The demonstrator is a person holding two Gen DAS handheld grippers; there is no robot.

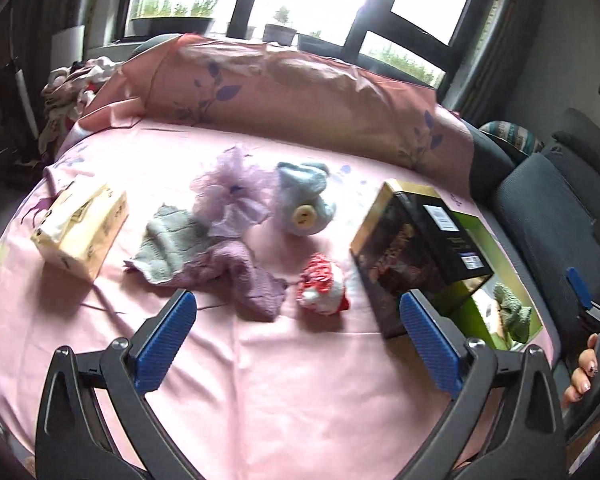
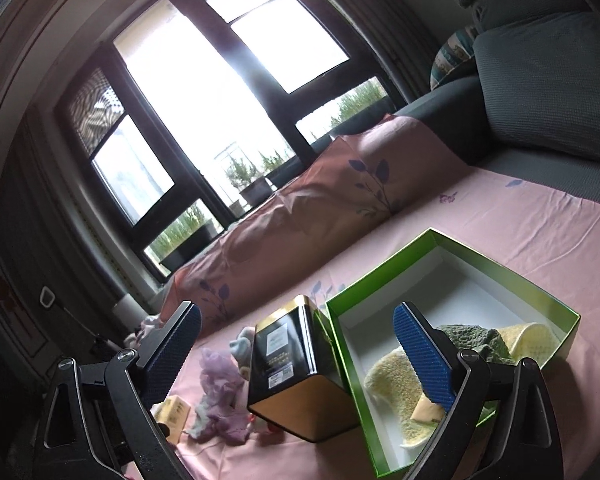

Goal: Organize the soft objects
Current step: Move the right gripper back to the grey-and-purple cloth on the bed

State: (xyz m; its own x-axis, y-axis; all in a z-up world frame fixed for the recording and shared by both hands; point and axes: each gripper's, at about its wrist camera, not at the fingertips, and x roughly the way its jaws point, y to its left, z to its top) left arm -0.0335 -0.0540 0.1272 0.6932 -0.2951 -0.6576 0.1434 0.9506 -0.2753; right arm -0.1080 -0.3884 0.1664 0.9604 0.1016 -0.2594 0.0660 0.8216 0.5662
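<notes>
Soft pile at twelve o'clock of our left gripper (image 1: 296,334), jaws wide, empty.
Purple knit cloth (image 1: 244,280) nearest; green box (image 2: 556,300) lies at three o'clock, under our right gripper (image 2: 300,352), also spread, empty.

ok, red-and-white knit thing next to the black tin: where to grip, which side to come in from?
Judging by its pose, grip the red-and-white knit piece across its bunched middle, coming from above and the near side with the open left gripper. It sits as a compact mound; the black tin crowds one side, the purple cloth the other.
</notes>
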